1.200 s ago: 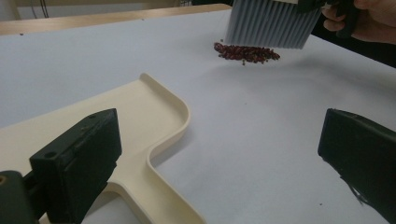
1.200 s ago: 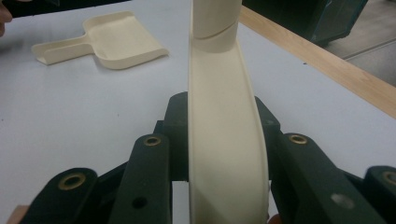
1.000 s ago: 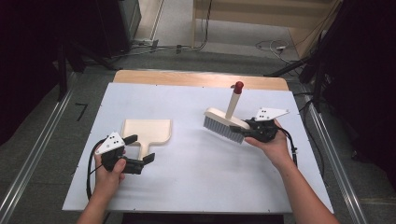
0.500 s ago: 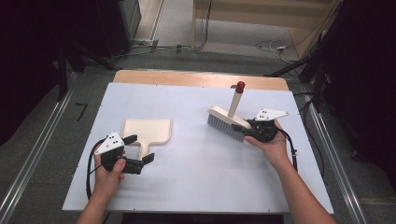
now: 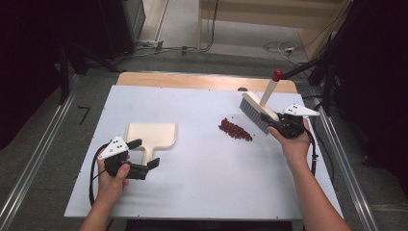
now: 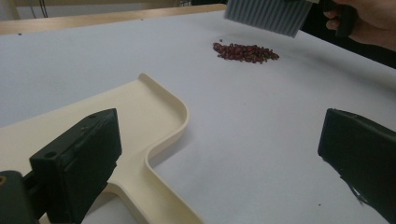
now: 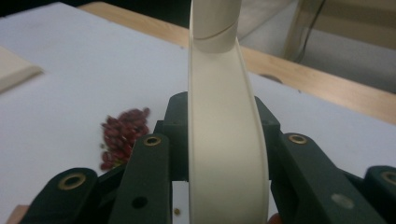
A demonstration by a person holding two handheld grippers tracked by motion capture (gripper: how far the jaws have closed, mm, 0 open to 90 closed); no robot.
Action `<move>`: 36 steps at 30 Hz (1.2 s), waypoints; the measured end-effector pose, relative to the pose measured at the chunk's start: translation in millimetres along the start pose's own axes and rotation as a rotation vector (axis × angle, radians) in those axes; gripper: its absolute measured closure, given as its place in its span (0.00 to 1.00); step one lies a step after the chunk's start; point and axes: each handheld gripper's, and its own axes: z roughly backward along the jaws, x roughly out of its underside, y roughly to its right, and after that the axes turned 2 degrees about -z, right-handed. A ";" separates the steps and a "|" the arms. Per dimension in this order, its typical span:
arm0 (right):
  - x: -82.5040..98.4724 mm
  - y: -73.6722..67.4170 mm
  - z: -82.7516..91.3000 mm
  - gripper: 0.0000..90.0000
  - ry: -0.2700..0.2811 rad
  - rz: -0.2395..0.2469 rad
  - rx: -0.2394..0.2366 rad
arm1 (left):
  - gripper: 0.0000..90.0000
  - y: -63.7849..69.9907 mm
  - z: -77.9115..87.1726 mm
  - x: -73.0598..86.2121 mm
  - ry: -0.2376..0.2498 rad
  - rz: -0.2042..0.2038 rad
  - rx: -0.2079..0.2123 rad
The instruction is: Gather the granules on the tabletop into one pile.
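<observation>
Nearest the person, the left gripper (image 5: 143, 157) rested on the white worktop (image 5: 192, 192) with its jaws released and standing wide apart. Between those jaws ran the handle of the cream dustpan (image 5: 151, 137), which lay flat on the worktop; in the left gripper view one jaw sat over the dustpan (image 6: 135, 121) handle, but whether it touched could not be told, and the other jaw stood well clear of it. The pan's tray extended ahead of this gripper, away from the person.

Farther off, toward the right gripper, a small heap of dark red grains (image 5: 235, 130) lay on the bare worktop, well apart from the dustpan. The same grains (image 6: 245, 51) showed ahead of the left gripper, beyond the pan's rim.

At the far right, the right gripper (image 5: 279, 126) was clenched on the cream body of the brush (image 5: 260, 109), held fast between both jaws in the right gripper view, where the brush (image 7: 224, 140) rose upward and out of frame. Its grey bristles hung just beside the grains, on the side away from the dustpan, seemingly raised off the worktop. The red-tipped handle slanted up behind this gripper.
</observation>
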 end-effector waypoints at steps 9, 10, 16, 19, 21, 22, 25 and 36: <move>9.9 0.7 -28.1 0.73 -0.035 0.077 -0.029 | 0.00 -0.4 -1.0 0.4 -0.004 -0.003 0.002; 10.3 -0.6 -28.9 0.73 -0.034 0.077 -0.046 | 0.00 -0.5 -0.7 0.5 -0.003 -0.003 0.000; 12.1 -9.1 -24.4 0.73 -0.037 0.126 -0.120 | 0.00 -0.8 0.6 0.9 -0.002 -0.001 -0.001; 12.4 -10.6 -19.3 0.73 -0.024 0.129 -0.164 | 0.00 -0.3 0.7 0.8 0.002 -0.002 0.000; 11.8 -11.5 -15.8 0.73 -0.021 0.135 -0.164 | 0.00 -0.4 0.6 0.5 0.000 -0.002 -0.002; 11.5 -11.2 -14.6 0.73 -0.016 0.134 -0.158 | 0.00 -0.3 0.4 0.3 -0.003 -0.003 -0.002; 9.7 -9.4 -12.6 0.73 0.002 0.114 -0.136 | 0.00 0.6 -1.1 0.2 -0.001 -0.002 0.001; 14.8 -12.1 -28.3 0.73 -0.013 0.098 -0.109 | 0.00 -0.3 -0.7 0.6 -0.005 -0.005 -0.001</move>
